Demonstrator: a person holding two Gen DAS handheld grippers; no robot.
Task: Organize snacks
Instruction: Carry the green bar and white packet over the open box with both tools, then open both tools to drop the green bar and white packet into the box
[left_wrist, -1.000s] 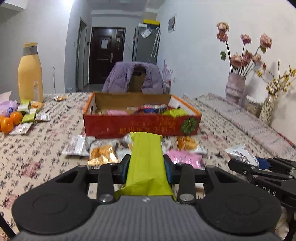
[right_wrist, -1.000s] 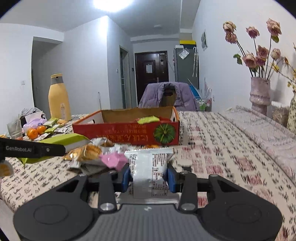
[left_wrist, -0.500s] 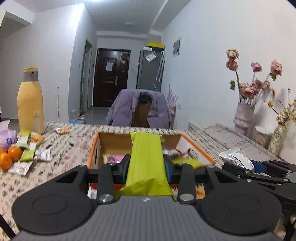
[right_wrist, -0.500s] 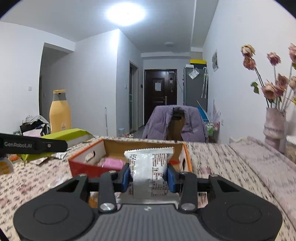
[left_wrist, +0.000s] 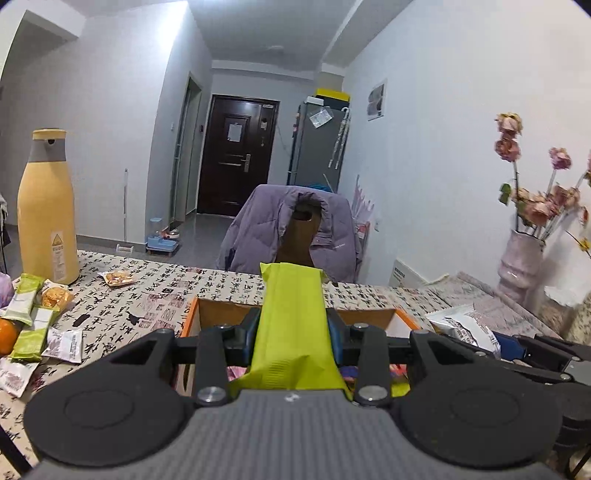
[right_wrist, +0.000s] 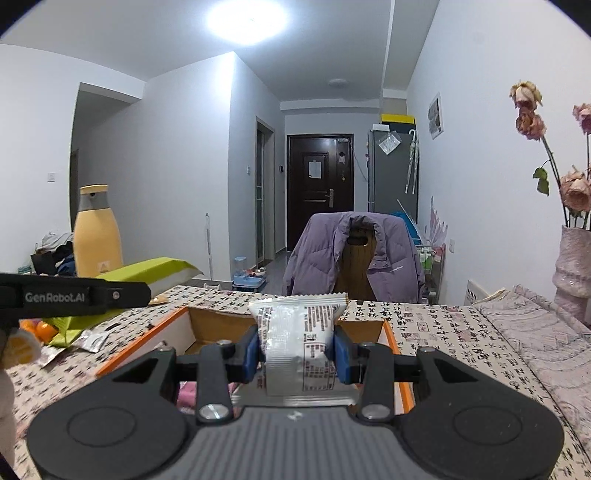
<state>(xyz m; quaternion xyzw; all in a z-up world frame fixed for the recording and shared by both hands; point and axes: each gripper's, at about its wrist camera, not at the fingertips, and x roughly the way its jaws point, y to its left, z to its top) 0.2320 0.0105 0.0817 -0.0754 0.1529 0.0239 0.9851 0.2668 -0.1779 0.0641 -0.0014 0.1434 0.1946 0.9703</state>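
My left gripper (left_wrist: 293, 334) is shut on a long lime-green snack packet (left_wrist: 293, 325) that sticks out forward over the open cardboard box (left_wrist: 225, 314). My right gripper (right_wrist: 297, 350) is shut on a silver-white printed snack packet (right_wrist: 299, 332), held above the same orange-edged box (right_wrist: 221, 328). In the right wrist view the left gripper (right_wrist: 74, 295) and its green packet (right_wrist: 147, 269) show at the left. In the left wrist view the right gripper's silver packet (left_wrist: 465, 326) shows at the right. Pink and other packets lie in the box, mostly hidden.
A tall yellow bottle (left_wrist: 46, 210) stands at the table's far left. Loose green and silver packets (left_wrist: 33, 325) and an orange (left_wrist: 5, 332) lie beside it. A chair draped with a purple jacket (left_wrist: 291, 229) stands behind the table. A vase of dried roses (left_wrist: 521, 266) is at the right.
Both grippers have risen and moved forward with their packets, from in front of the box to over its open top. The loose packets before the box have dropped out of sight.
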